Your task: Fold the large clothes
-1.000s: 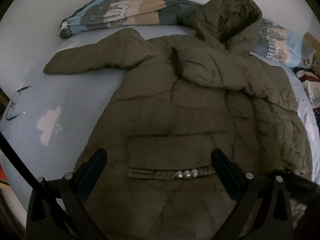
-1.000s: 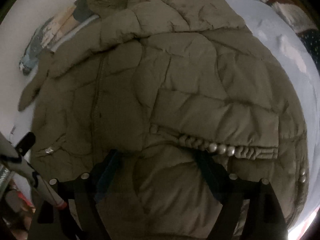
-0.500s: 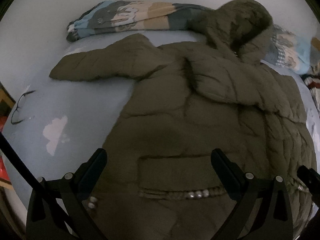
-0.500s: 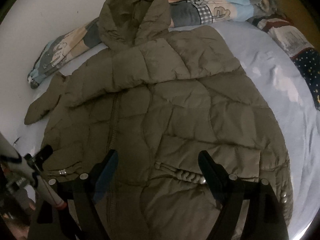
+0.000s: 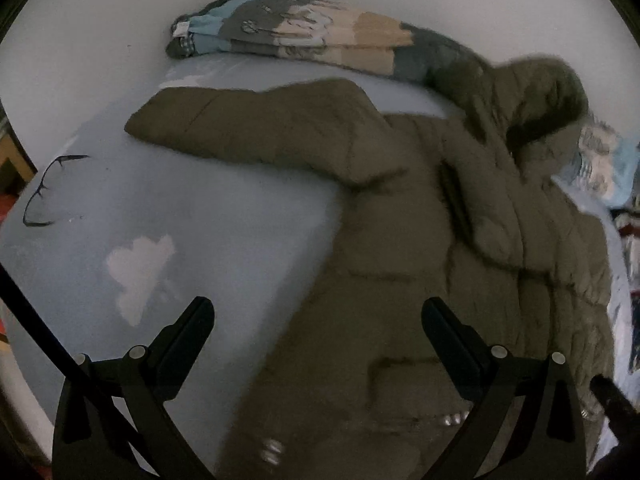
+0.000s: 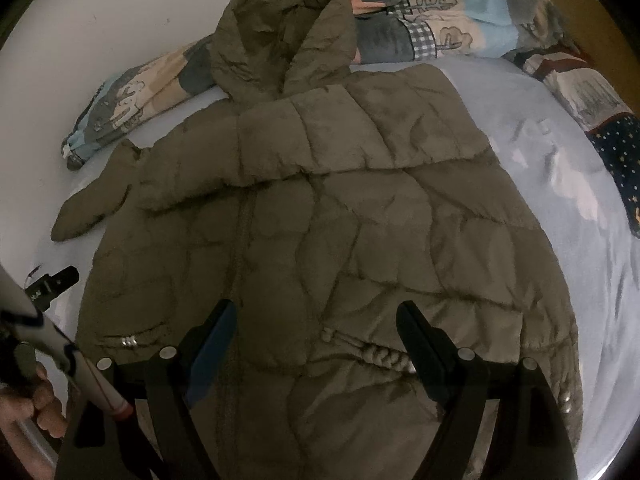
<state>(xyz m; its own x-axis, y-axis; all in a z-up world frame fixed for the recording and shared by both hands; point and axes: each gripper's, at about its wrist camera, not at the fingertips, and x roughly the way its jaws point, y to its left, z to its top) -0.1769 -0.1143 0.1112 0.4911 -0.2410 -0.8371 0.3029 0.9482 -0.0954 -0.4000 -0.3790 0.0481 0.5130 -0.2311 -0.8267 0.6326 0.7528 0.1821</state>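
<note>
One olive hooded coat (image 6: 320, 208) lay spread face up on the bed (image 6: 560, 208), hood toward the wall, its right sleeve (image 6: 340, 136) folded across the chest and the other sleeve (image 5: 240, 128) stretched out. Puffy and soft, it would probably slump and slide; the outstretched cuff looked the best hold. Both the left tongs (image 5: 316, 320) and right tongs (image 6: 314, 324) stood wide apart, empty, above its lower half

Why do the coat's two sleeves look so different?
The left sleeve sticks straight out flat on the blue sheet; the right sleeve is folded across the coat's chest. The left sleeve's cuff lies on the bed, past the coat's side; the right sleeve's end rests on the coat itself. Both are puffy, quilted and olive green.
</note>
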